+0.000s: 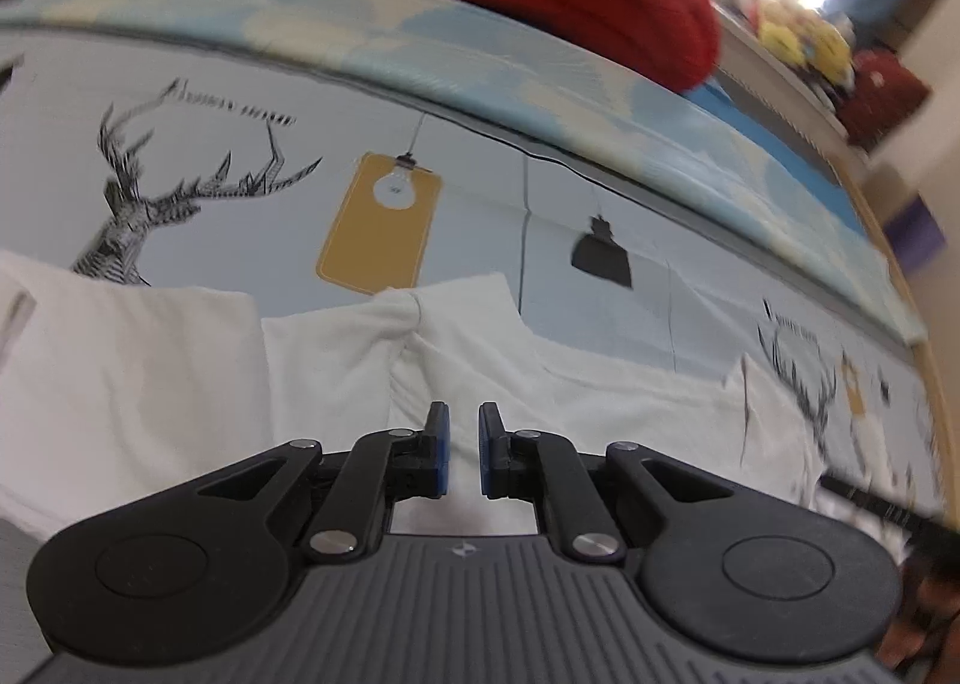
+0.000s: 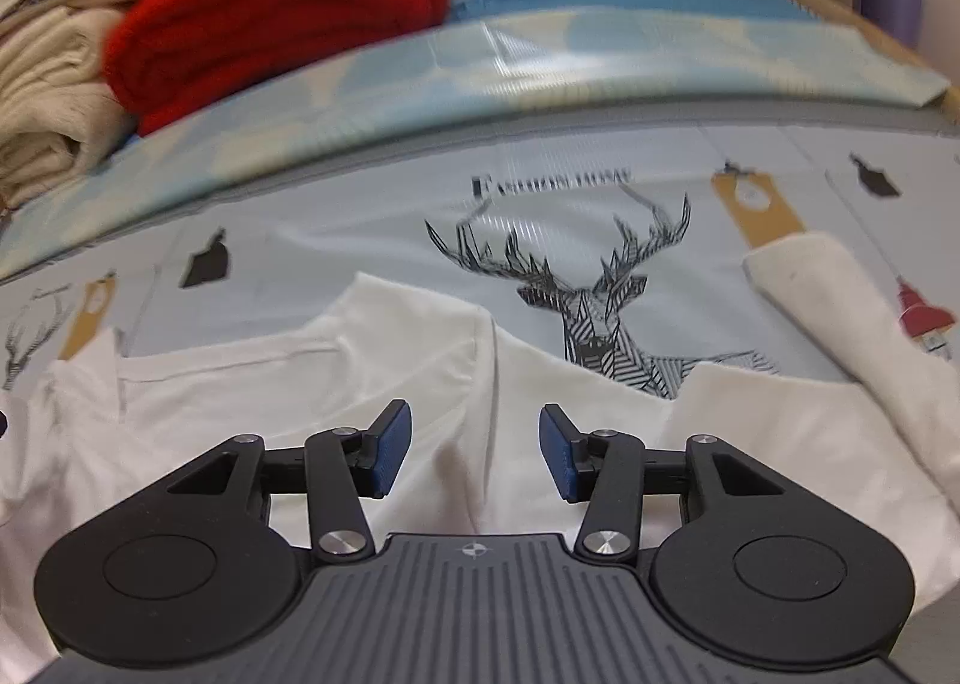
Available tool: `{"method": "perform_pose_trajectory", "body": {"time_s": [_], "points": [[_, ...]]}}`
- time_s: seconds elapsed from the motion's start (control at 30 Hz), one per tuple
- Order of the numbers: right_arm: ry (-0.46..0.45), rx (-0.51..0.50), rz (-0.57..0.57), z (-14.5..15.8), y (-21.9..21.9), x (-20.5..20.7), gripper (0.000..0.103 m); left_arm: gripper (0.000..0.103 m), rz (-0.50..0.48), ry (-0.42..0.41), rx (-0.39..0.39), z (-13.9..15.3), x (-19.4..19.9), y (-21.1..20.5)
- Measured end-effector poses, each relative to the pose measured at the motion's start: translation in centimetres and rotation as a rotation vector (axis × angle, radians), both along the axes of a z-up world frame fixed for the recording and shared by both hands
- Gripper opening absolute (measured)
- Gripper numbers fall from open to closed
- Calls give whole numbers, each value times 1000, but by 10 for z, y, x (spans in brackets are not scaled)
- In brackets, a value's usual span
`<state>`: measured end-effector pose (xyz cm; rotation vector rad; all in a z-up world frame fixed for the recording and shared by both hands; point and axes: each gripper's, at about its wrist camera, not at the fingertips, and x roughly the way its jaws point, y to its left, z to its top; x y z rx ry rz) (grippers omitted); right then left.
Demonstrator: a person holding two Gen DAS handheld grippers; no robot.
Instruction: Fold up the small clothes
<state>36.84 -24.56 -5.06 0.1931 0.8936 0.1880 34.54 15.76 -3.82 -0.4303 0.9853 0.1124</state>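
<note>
Left claw (image 1: 462, 453): blue pads nearly together, narrow gap, grasping nothing.
Right claw (image 2: 475, 453): released wide.
White cotton garment (image 2: 420, 384): spread on the deer-printed pale bedsheet (image 2: 360, 228), beneath both claws.
Folded red knit blanket (image 2: 270, 6): behind.

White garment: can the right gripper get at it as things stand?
Probably yes. The right gripper is open directly over the white garment, and nothing lies between its pads and the cloth.
</note>
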Motion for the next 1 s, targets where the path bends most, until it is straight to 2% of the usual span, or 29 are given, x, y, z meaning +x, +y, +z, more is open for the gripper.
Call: {"method": "perform_pose_trajectory", "body": {"time_s": [0.1,0.2,0.23,0.3,0.33,0.37,0.43,0.57,0.77,0.9,0.93,1.0], "points": [[32,12,11,-16,4,13,50,15,21,16,-33,-13,13,3],[46,26,32,-27,6,23,50,25,17,20,-36,-23,25,4],[54,31,38,-30,7,26,47,26,14,26,-32,-27,28,4],[55,31,44,-34,9,31,26,26,2,38,-33,-35,35,5],[51,34,51,-34,10,34,24,25,-9,40,-29,-38,38,4],[45,33,49,-33,11,36,15,19,-23,46,-10,-41,42,3],[45,41,47,-33,11,43,13,4,-46,54,61,-45,49,-1],[21,85,41,-30,2,57,11,2,-63,-2,95,-43,62,-2],[-83,81,-68,-15,-8,72,11,2,-49,-155,136,-26,82,-12],[-177,22,-80,-6,-4,74,13,3,-43,-170,175,-21,84,-20],[-179,-1,-67,-7,-3,75,14,3,-53,-163,159,-20,83,-20],[-184,-46,-62,-9,-4,73,22,3,-80,-155,117,-16,79,-19]]}}
